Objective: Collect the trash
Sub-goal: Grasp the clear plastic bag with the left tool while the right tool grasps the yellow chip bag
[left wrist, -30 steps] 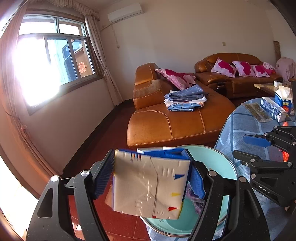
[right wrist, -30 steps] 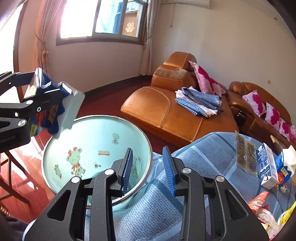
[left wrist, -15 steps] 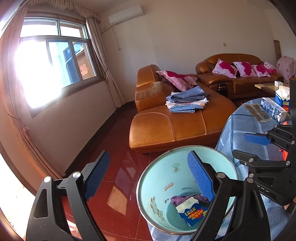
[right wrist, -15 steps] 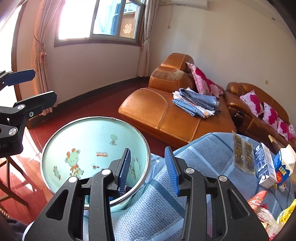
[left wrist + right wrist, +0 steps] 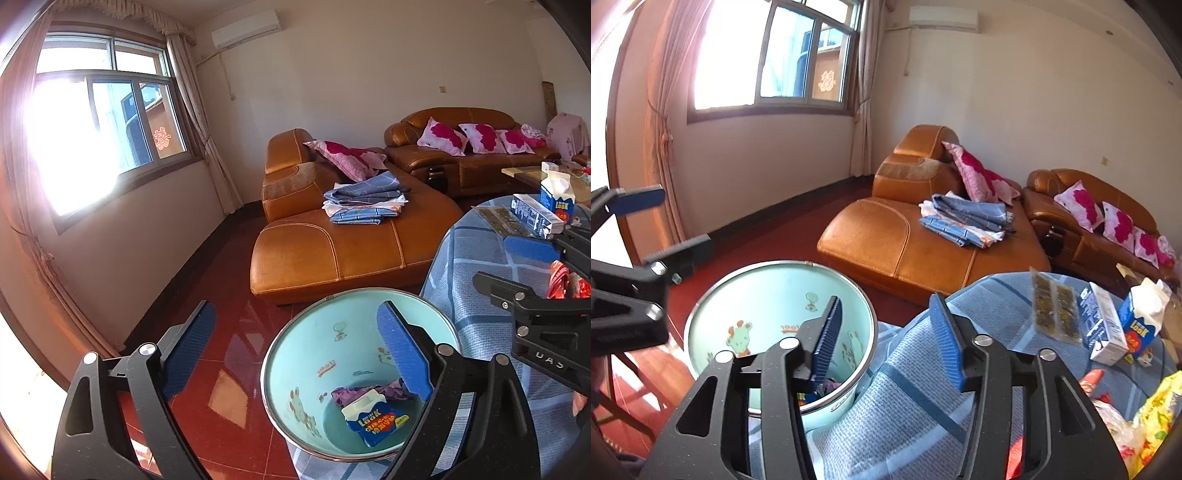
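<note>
A pale green bin (image 5: 295, 369) with cartoon prints stands at the edge of the blue checked table (image 5: 476, 332). Inside it lie a blue Look carton (image 5: 375, 419) and a purple wrapper (image 5: 369, 392). My left gripper (image 5: 295, 354) is open and empty above the bin's left side. My right gripper (image 5: 884, 332) is open and empty over the table edge beside the bin (image 5: 753, 295). On the table lie a blue Look carton (image 5: 1141, 325), a white and blue box (image 5: 1102, 325), a clear packet (image 5: 1054, 308) and a yellow wrapper (image 5: 1156, 417).
An orange leather sofa (image 5: 351, 243) with folded blue cloth (image 5: 365, 203) and pink cushions stands beyond the bin. Red tiled floor (image 5: 229, 387) lies to the left. A window wall (image 5: 110, 122) is at the far left. A red wrapper (image 5: 565, 280) lies on the table.
My left gripper opened and let go of the blue carton, which dropped into the bin. Both grippers have since shifted a little; the right one stays open.
</note>
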{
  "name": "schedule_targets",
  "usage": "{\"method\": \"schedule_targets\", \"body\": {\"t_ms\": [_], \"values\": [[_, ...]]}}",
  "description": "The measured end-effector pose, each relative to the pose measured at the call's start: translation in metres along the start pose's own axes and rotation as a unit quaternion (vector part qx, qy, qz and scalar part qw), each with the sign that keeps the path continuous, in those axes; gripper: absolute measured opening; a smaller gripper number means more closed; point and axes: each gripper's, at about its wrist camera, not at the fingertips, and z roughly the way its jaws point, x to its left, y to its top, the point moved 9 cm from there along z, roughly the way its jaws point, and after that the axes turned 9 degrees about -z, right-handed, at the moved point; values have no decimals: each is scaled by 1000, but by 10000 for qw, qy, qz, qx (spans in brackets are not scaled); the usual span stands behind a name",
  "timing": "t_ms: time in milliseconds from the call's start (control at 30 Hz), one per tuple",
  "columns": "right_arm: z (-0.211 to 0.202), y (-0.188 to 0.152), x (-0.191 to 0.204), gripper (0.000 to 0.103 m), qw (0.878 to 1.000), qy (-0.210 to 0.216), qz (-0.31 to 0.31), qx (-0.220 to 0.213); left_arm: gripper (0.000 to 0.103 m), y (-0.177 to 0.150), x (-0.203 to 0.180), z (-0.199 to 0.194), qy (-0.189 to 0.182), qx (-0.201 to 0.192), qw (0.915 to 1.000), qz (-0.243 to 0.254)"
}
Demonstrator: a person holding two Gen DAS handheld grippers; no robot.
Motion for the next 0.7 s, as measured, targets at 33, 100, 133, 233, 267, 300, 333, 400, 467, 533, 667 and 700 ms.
{"method": "schedule_targets", "body": {"t_ms": [33, 100, 133, 233, 267, 300, 333, 400, 467, 533, 667, 700], "values": [[-7, 3, -4, 54, 10000, -61, 18, -43, 89, 0, -3, -2, -44, -7, 10000, -5], [-29, 8, -16, 56, 9996, -211, 82, -166, 89, -1, -12, -6, -174, -1, 9998, -6], [-42, 8, -25, 57, 9991, -324, 135, -220, 89, -3, -19, -9, -270, 7, 9996, 20], [-75, -6, -54, 59, 9967, -707, 317, -232, 90, -8, -44, -17, -517, 17, 9986, 126], [-84, -13, -63, 59, 9959, -787, 393, -205, 90, -10, -52, -19, -630, 41, 9979, 151], [-95, -24, -77, 59, 9940, -979, 477, -143, 90, -13, -65, -22, -772, 68, 9968, 198], [-106, -33, -89, 59, 9918, -1150, 553, -89, 90, -15, -76, -24, -868, 82, 9959, 257], [-126, -52, -110, 59, 9872, -1399, 761, -28, 90, -19, -100, -29, -1054, 97, 9936, 400], [-146, -77, -132, 59, 9810, -1671, 983, 67, 90, -24, -123, -36, -1274, 101, 9904, 521], [-161, -97, -148, 59, 9752, -1880, 1154, 189, 90, -27, -142, -43, -1458, 105, 9873, 618], [-186, -135, -174, 59, 9648, -2162, 1467, 310, 90, -29, -174, -57, -1739, 5, 9816, 785], [-187, -140, -176, 59, 9635, -2180, 1515, 334, 90, -29, -183, -59, -1806, -5, 9802, 813]]}}
